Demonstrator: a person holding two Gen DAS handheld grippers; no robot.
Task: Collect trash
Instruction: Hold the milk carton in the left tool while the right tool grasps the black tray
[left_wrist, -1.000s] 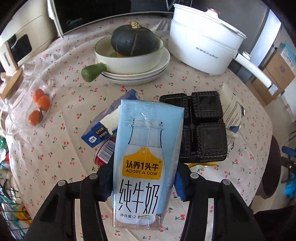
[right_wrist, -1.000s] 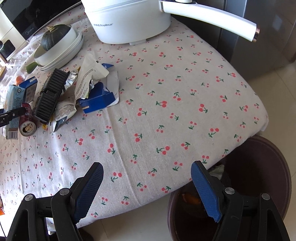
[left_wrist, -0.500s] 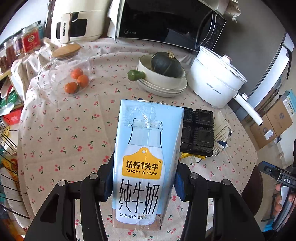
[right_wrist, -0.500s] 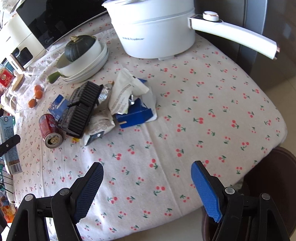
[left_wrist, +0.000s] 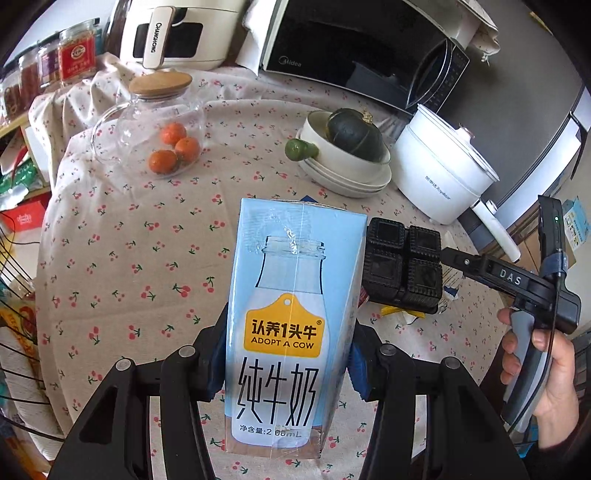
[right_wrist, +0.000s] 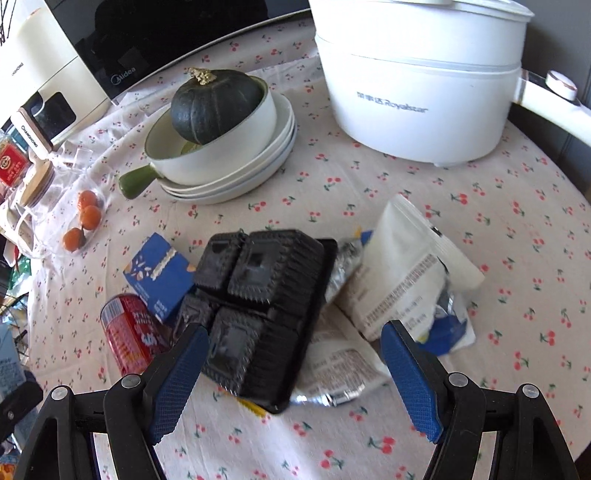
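- left gripper (left_wrist: 288, 365): black linkage arms, silver screws, blue pads;
- right gripper (right_wrist: 291, 373): black arms, ridged blue pads (right_wrist: 410, 380), silver screws; white "DAS" lettering, grey handle, black cable

The milk carton (left_wrist: 291, 332) reads "ADOPT A COW". The far microwave (left_wrist: 354, 51) says "Midea", the white air fryer (left_wrist: 173, 33) "CHANGHONG", the white pot (right_wrist: 417, 81) "Royalstar", and the right gripper (left_wrist: 509, 280) "DAS".

Round table (right_wrist: 498, 192) w/ cherry-print cloth, daylit.
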